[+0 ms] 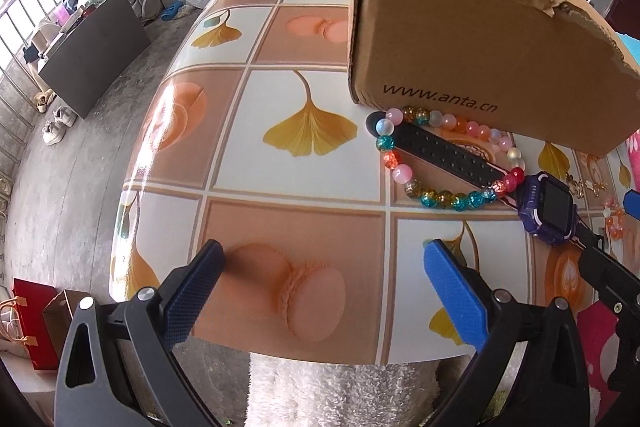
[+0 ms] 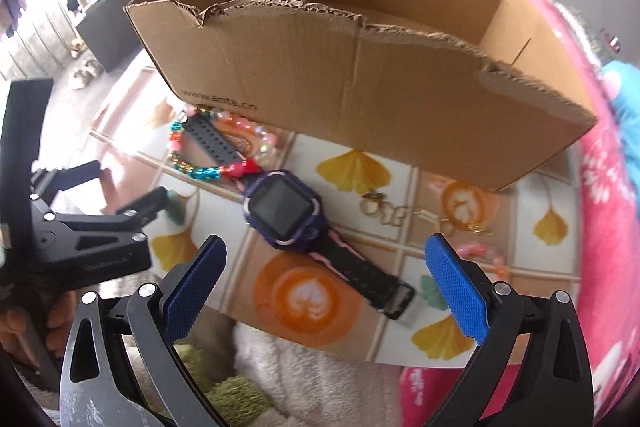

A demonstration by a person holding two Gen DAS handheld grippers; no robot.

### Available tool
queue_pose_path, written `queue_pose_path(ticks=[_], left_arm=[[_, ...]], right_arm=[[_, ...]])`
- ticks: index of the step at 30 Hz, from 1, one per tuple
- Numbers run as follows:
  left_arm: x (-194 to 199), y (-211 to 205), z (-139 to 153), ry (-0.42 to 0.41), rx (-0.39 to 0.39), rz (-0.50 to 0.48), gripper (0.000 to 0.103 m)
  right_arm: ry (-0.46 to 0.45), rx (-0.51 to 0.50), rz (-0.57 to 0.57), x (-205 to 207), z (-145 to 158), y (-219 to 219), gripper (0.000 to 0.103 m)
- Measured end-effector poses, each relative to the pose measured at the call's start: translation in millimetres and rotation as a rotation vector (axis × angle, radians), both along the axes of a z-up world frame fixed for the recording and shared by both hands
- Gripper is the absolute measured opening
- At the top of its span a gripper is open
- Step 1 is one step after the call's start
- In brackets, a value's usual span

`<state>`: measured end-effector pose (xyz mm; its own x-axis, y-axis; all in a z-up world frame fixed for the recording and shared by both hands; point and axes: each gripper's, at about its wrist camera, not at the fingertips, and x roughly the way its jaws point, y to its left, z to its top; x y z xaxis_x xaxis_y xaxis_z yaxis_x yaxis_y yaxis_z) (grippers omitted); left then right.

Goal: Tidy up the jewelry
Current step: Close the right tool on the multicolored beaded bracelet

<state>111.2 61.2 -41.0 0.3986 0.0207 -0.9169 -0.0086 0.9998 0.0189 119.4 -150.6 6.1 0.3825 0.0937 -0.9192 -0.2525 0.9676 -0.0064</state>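
Fingers of both grippers stand apart and empty: the right gripper (image 2: 326, 281) hovers over the watch (image 2: 286, 213) near the surface's front edge, before the cardboard box (image 2: 360, 75). Next, probably, closing on the watch.
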Motion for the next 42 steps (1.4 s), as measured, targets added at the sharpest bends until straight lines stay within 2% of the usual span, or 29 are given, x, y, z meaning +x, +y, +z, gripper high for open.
queue_pose_path(ticks=[4,7,10,12,16,26,42], left_arm=[[0,2,-2,-0.02,0.0,-0.029,0.099],[-1,2,-2,-0.04,-0.005,-0.062,0.099],[1,4,-3,-0.058,-0.009,-0.086,0.099],[1,6,-4,-0.07,-0.01,-0.094,0.099],[4,11,-4,-0.077,-0.017,-0.103,0.099],[6,13,-7,-0.068,-0.019,-0.086,0.099],[6,11,-8,-0.063,-0.012,-0.083,0.099]], right_arm=[[0.018,0.143,-0.027,12,6,0,0.096],[0.017,0.172,-0.035,19,8,8,0.095],[0.008,0.169,-0.026,26,7,19,0.094],[0.004,0.16,-0.022,30,3,25,0.087],[-0.008,0.133,-0.003,34,2,39,0.081],[-0.048,0.088,0.045,44,4,50,0.08],[-0.085,0.016,0.066,38,4,49,0.08]])
